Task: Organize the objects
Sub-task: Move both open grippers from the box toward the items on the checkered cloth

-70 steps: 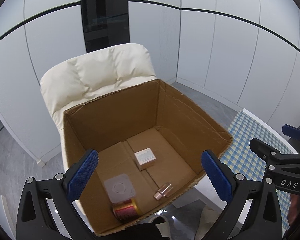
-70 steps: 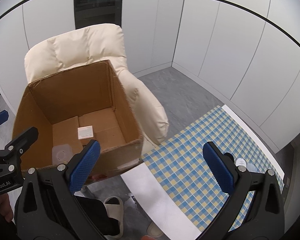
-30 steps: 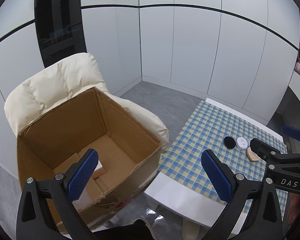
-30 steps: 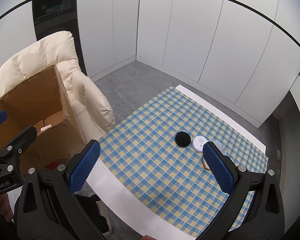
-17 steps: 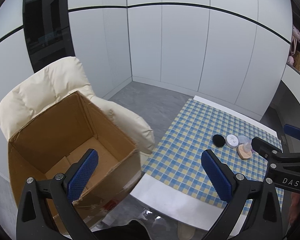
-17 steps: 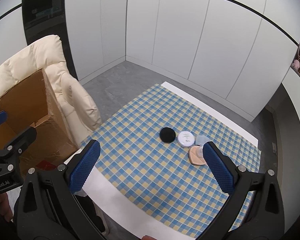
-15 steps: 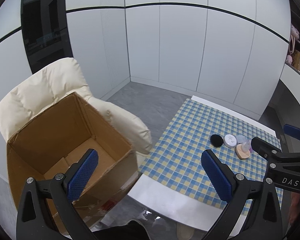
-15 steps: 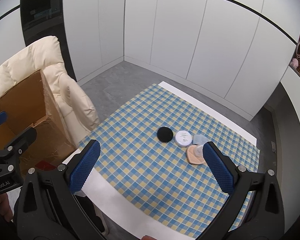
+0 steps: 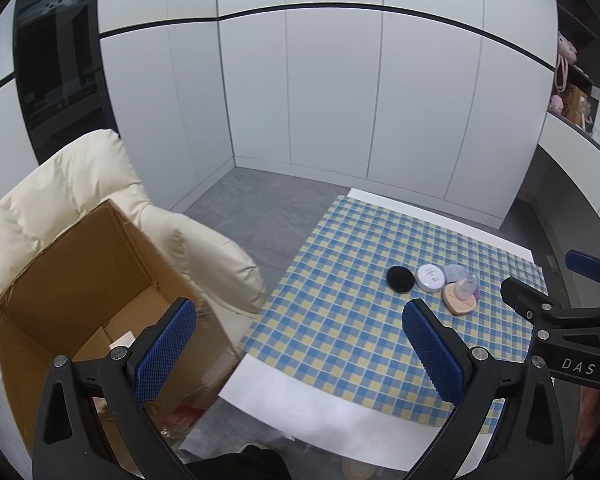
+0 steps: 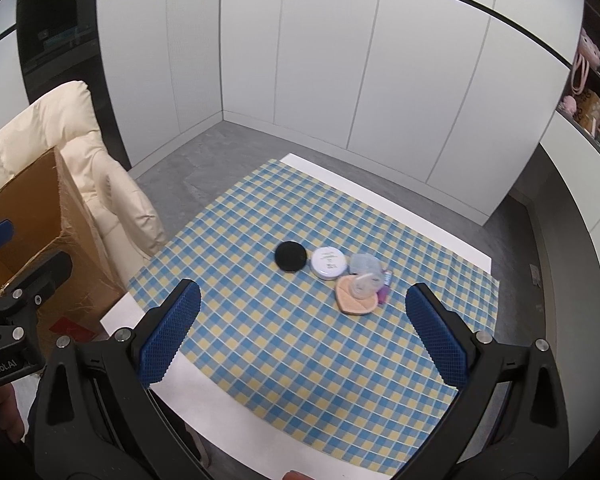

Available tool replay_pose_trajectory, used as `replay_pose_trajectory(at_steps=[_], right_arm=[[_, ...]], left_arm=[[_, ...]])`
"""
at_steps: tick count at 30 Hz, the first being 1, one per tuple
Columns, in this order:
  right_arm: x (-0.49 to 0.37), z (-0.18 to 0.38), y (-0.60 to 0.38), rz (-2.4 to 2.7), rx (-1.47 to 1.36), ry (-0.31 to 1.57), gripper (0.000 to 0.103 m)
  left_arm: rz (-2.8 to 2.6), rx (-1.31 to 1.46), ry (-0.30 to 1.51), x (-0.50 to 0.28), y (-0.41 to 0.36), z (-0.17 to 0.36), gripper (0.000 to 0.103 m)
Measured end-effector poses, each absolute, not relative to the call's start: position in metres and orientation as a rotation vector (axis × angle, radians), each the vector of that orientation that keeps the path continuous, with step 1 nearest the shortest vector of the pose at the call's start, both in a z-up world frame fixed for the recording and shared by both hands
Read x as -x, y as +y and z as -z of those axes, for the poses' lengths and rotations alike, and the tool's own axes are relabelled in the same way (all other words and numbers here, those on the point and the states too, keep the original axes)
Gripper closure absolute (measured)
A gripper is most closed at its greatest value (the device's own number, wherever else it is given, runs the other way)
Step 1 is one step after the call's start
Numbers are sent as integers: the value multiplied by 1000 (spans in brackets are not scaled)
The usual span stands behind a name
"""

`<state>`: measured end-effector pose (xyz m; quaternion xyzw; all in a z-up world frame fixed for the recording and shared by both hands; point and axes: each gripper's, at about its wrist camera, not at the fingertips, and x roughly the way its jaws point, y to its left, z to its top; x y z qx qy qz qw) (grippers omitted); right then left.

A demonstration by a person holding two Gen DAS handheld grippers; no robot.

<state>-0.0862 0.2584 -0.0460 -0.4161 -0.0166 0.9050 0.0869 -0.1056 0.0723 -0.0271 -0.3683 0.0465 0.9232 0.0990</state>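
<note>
**A:** Right, status on both grippers?

**B:** Left gripper [image 9: 298, 338] has its fingers spread wide with nothing between them, held over the near edge of the table [image 9: 300, 412]. Right gripper [image 10: 302, 330] is the same: fingers apart, empty, above the checkered cloth [image 10: 300, 340].

**A:** Where are the items?

**B:** Small cluster on the cloth, far side, right of centre. Black round disc [image 10: 290, 256] is at the left end, white round jar [image 10: 329, 263] just beside it. Then a clear lidded container [image 10: 362, 264], and a peach heart-shaped case [image 10: 354, 300] with a clear bottle [image 10: 366, 282] lying across it. Small purple item [image 10: 383, 295] touches the case's right edge; can't tell what it is.

**A:** Box?

**B:** Cardboard box [image 9: 80, 280] is open-topped and sits on the cream armchair [image 9: 60, 184], left of the table and well apart from the cluster. Something white lies on its floor, too hidden to identify.

**A:** Grippers touching anything?

**B:** No. Both are clear of the cluster.
</note>
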Motion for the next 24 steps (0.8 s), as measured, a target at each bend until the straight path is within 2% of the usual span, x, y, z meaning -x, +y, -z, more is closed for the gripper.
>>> replay_pose_trajectory(at_steps=[24], right_arm=[[56, 47, 326, -2602, 1239, 70, 0]], left_arm=[[-2614, 1053, 213, 101, 140, 29, 0]])
